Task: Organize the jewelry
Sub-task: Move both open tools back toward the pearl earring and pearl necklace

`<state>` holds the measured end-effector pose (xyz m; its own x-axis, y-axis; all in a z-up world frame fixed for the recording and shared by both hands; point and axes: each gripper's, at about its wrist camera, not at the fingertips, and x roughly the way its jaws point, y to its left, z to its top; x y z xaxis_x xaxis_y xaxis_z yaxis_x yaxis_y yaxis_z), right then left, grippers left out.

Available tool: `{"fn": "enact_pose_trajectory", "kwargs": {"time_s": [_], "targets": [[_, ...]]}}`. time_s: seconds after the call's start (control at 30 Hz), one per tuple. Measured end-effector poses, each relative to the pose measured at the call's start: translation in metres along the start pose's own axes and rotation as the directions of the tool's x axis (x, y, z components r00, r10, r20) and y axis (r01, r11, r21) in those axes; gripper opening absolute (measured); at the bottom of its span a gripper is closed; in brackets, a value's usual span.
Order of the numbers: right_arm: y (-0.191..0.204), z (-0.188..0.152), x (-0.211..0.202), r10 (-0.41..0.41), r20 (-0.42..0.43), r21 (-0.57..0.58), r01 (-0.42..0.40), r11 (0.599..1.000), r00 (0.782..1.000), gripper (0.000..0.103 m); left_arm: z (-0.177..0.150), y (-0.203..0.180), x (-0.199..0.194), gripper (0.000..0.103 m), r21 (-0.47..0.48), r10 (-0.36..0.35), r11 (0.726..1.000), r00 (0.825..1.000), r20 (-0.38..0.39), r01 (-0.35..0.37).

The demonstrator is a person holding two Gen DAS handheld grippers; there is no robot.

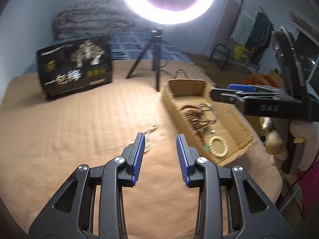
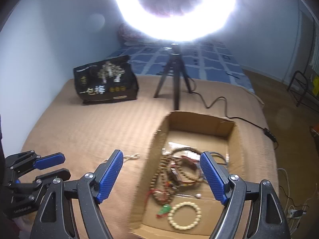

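Beneath the spread, empty right gripper (image 2: pixel 161 176) lies the box (image 2: pixel 201 122) of beaded jewelry (image 2: pixel 175 177)

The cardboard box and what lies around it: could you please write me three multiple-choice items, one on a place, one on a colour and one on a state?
1. Where does the pale chain lie?
A. On the tan blanket beside the cardboard box
B. Inside the box
C. On the black bag

2. What colour is the round bead bracelet at the near end of the cardboard box?
A. Black
B. Cream
C. Blue

3. How do the left gripper and the right gripper stand?
A. Each clamps a bracelet
B. Both are open and hold nothing
C. Both hold the chain

Answers:
1 A, it lies on the tan blanket outside the box wall.
2 B, its beads are pale cream against the brown card.
3 B, only blanket or box contents show between the blue pads, untouched.
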<state>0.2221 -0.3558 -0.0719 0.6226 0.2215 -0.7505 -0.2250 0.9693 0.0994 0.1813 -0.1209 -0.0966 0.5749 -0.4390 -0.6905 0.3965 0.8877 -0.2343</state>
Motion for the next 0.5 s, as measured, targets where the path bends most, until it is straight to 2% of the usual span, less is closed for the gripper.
{"fn": "enact_pose_trajectory", "kwargs": {"time_s": [0.3,0.5], "targets": [[0.037,-0.006,0.023,0.082,-0.039,-0.014,-0.083,0.996,0.996,0.081,-0.031,0.050,-0.006,0.033,-0.056,0.063,0.996,0.997,-0.033,-0.065],[0.062,-0.011,0.048,0.121,-0.100,-0.027,-0.124,0.992,0.988,0.078,-0.053,0.063,-0.001,0.032,-0.064,0.064,0.996,0.995,-0.073,-0.069]]}}
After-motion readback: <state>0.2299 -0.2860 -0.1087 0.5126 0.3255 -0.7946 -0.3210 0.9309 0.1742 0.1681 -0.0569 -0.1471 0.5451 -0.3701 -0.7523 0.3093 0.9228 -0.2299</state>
